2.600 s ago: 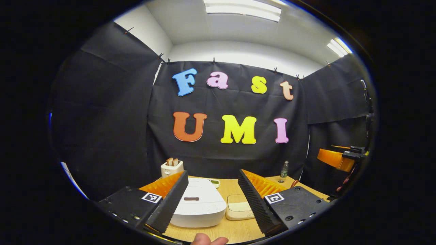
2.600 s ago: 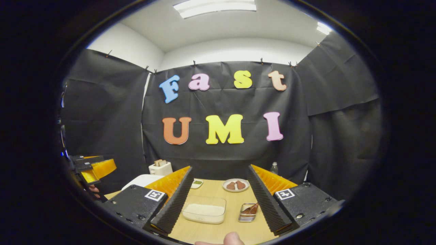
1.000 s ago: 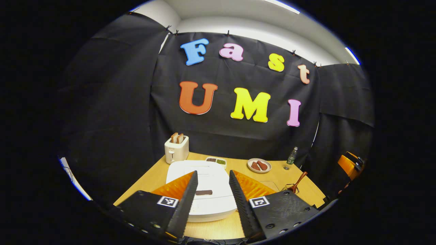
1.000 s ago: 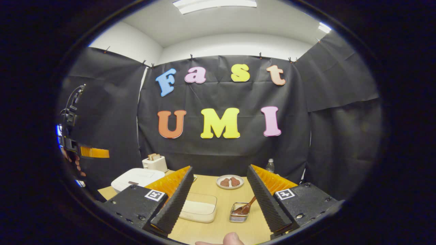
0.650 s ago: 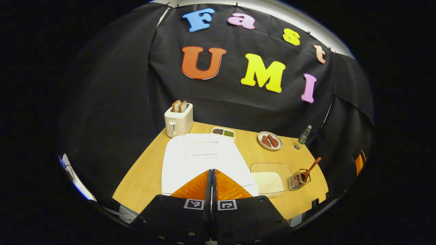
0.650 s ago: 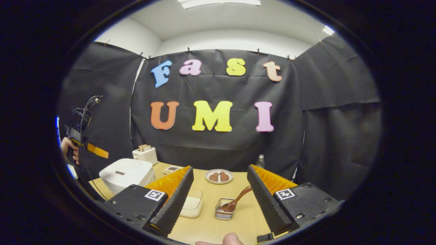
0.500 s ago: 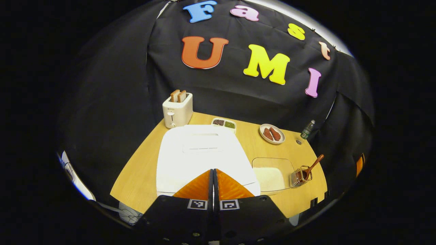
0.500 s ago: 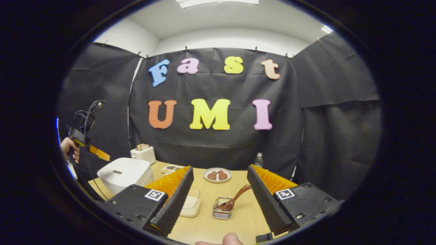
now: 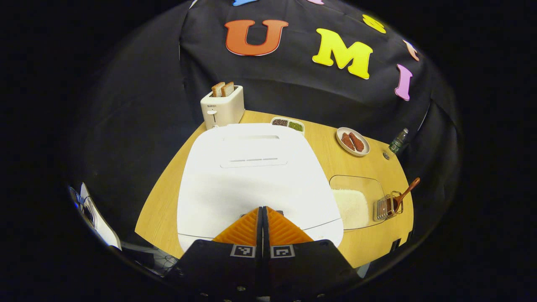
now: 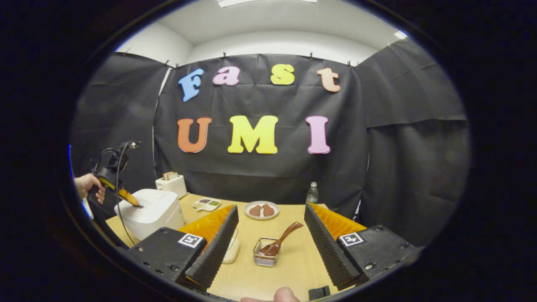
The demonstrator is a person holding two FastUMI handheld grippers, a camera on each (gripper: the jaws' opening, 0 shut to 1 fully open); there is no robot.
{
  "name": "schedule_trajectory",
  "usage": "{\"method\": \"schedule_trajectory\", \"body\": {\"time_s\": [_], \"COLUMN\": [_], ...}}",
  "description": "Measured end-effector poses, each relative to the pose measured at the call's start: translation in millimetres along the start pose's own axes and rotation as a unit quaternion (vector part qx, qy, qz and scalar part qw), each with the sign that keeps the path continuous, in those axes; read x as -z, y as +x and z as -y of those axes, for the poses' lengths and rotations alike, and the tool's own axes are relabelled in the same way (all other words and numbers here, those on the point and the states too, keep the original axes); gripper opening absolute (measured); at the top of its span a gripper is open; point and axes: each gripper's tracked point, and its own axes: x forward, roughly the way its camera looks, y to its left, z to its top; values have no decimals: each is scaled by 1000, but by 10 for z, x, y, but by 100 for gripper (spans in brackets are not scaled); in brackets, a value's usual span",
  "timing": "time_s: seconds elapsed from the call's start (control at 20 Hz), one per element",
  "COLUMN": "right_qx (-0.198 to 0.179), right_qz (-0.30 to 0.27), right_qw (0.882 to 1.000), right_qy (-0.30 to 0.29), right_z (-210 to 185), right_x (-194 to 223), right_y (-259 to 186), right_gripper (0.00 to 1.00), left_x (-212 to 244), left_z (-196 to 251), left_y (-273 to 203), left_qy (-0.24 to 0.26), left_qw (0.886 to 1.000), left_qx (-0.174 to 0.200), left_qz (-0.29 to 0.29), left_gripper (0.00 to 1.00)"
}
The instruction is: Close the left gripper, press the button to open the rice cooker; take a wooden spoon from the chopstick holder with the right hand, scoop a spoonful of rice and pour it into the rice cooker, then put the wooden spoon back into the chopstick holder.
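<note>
White rice cooker (image 9: 256,176), one, lid down, at the left part of the wooden table (image 9: 168,201). Left hand-held gripper (image 9: 263,214), one: fingers pressed together with nothing between them, tips at the cooker's near front edge. From the right gripper view the same gripper (image 10: 133,202) slants down from a hand (image 10: 86,184), its tip on the cooker (image 10: 153,212) top near the front; whether the button is pressed in cannot be told.

Right hand-held gripper (image 10: 270,235), one: fingers spread apart, gripping nothing, held above the near side of the table (image 10: 293,264).

Wooden spoon (image 10: 280,243), one, leaning in the chopstick holder (image 10: 265,256), handle tilted up to the right. It lies ahead of the right hand-held gripper, between the lines of its two fingers, apart from both. In the left gripper view the spoon (image 9: 405,195) and the holder (image 9: 384,206) stand at the table's right edge, well apart from the left hand-held gripper.

Clear container of rice (image 9: 354,201), one, between cooker and holder.

Toaster (image 9: 222,107), one, with two slices of bread (image 9: 223,88), behind the cooker.

Small two-part dish (image 9: 288,123), one.

Plate (image 9: 353,141), one, carrying two brown pieces.

Bottle (image 9: 397,140), one, at the far right corner.
</note>
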Motion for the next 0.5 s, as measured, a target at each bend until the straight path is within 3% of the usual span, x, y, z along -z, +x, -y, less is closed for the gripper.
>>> {"method": "schedule_trajectory", "body": {"time_s": [0.3, 0.5], "right_qx": [-16, -6], "right_qz": [1, 19], "right_qw": [1000, 1000], "right_qy": [-8, -20], "right_z": [-139, -66], "right_x": [25, -101], "right_y": [-43, -146], "right_gripper": [100, 100], "left_x": [77, -194], "left_z": [10, 11], "left_y": [24, -163], "left_qy": [-24, -21], "left_qw": [999, 998], "left_qx": [7, 9], "left_qz": [-27, 56], "left_gripper": [0, 1]}}
